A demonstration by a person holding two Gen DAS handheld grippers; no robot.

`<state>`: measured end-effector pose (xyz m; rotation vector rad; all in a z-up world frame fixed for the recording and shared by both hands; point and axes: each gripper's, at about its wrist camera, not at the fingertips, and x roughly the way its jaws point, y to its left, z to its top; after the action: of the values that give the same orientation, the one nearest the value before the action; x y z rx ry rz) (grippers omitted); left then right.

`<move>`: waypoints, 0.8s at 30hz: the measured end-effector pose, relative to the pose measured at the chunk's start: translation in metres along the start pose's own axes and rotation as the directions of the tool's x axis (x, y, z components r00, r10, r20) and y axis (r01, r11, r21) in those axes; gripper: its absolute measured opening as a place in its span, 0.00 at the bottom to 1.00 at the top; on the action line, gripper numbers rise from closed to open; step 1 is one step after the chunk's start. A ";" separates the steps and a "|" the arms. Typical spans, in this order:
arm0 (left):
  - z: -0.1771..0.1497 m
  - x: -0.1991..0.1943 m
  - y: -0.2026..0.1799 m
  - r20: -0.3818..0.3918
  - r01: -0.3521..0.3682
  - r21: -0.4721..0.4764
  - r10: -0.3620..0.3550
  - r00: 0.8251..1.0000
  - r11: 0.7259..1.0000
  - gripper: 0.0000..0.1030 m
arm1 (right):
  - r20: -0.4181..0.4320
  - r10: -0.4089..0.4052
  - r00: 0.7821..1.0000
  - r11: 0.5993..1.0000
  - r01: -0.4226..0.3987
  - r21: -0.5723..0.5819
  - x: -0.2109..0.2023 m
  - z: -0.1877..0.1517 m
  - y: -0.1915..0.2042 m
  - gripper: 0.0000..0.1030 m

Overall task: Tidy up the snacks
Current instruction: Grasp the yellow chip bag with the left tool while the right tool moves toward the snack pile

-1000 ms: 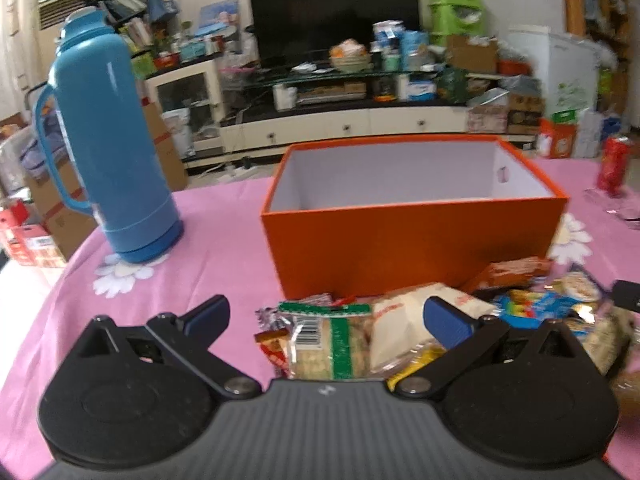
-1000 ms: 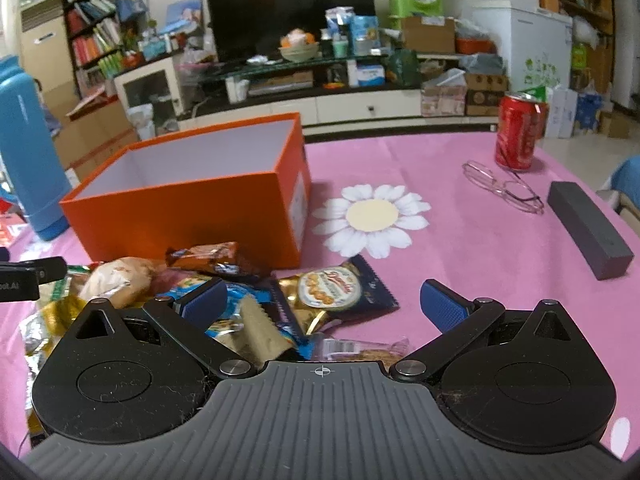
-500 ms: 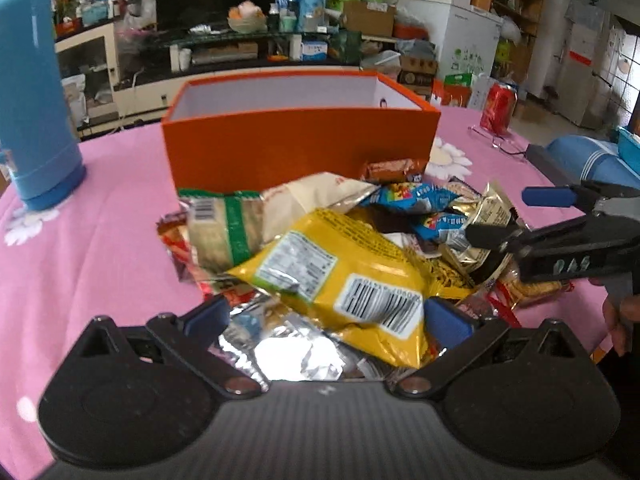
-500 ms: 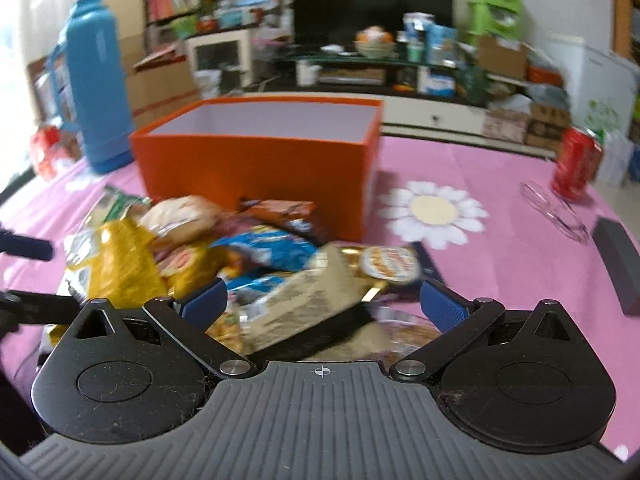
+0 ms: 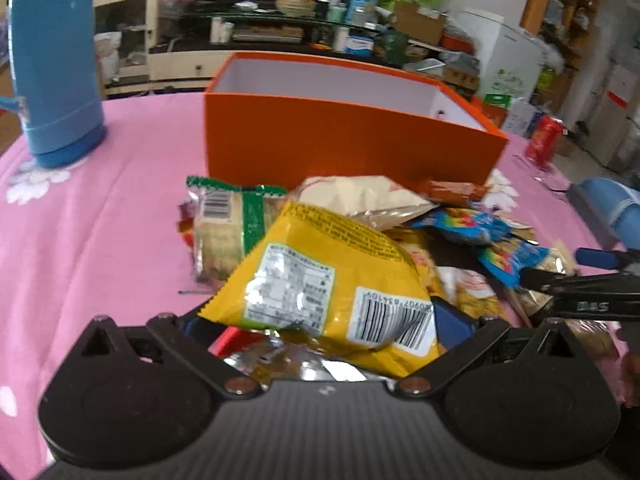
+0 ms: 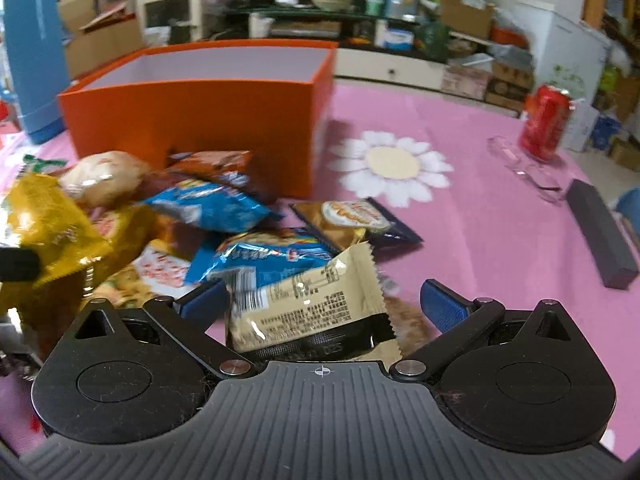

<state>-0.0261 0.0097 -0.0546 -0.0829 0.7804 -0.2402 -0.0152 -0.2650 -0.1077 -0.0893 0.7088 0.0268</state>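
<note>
The snacks lie heaped on the pink-clothed surface (image 6: 480,216) against the near wall of the orange box (image 5: 340,140), whose white interior shows no packet from either view. Both hands sit on the near side of the heap, so every packet has to travel forward, up over that near wall, and then down.

The left hand-held gripper (image 5: 320,320) is spread wide with the yellow snack bag (image 5: 332,280) lying between its blue fingers; the right-hand pad is just beside the barcode corner, while the left pad is hidden under the bag's edge, so I cannot tell whether it touches. The bag's long axis runs diagonally, from its near right corner away toward the far left, pointing roughly at the box's near-left corner. A green-striped packet (image 5: 228,228) lies just beyond it, toward the left edge of the surface.

The right hand-held gripper (image 6: 324,300) is likewise released, straddling a beige wrapped bar (image 6: 312,308) whose long axis lies across the fingers (a fair fit for a pinch on its short sides); neither pad presses it, and the right-hand one stands clearly apart. A blue packet (image 6: 212,204) sits between this bar and the box.

Of the two, the left hand looks nearer the box's near-left corner, the right nearer its right end. Beyond the heap toward the right edge of the surface stand a red can (image 6: 546,120) and a dark case (image 6: 600,240), well apart from the snacks.
</note>
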 end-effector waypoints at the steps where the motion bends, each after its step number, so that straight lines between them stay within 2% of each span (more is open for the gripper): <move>1: 0.001 0.000 0.001 0.001 0.000 -0.007 0.000 1.000 1.000 1.00 | 0.004 -0.009 1.000 1.000 0.009 -0.001 0.000 0.001 0.000 0.94; 5: 0.001 0.000 0.002 0.009 0.000 -0.020 0.000 1.000 1.000 1.00 | 0.018 -0.011 1.000 1.000 0.011 0.001 -0.003 0.006 0.006 0.94; 8: 0.000 -0.001 -0.005 0.025 -0.018 0.006 0.017 1.000 1.000 1.00 | 0.044 -0.030 0.999 1.000 0.030 -0.006 -0.004 0.010 0.010 0.94; 13: -0.001 -0.002 -0.016 0.057 -0.057 0.058 0.053 0.997 0.997 1.00 | 0.072 -0.018 0.997 1.000 0.017 0.012 -0.009 0.015 0.012 0.94; 18: -0.001 -0.003 -0.022 0.066 -0.072 0.081 0.066 0.996 0.994 1.00 | 0.099 -0.044 0.994 0.999 0.041 0.033 -0.015 0.016 0.008 0.94; 24: -0.002 -0.001 -0.024 0.063 -0.077 0.086 0.072 0.995 0.993 1.00 | 0.090 -0.052 0.995 0.996 0.045 0.083 -0.015 0.016 -0.005 0.94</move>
<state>-0.0327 -0.0137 -0.0513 0.0230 0.7107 -0.2000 -0.0155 -0.2681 -0.0853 -0.0273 0.6143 -0.0440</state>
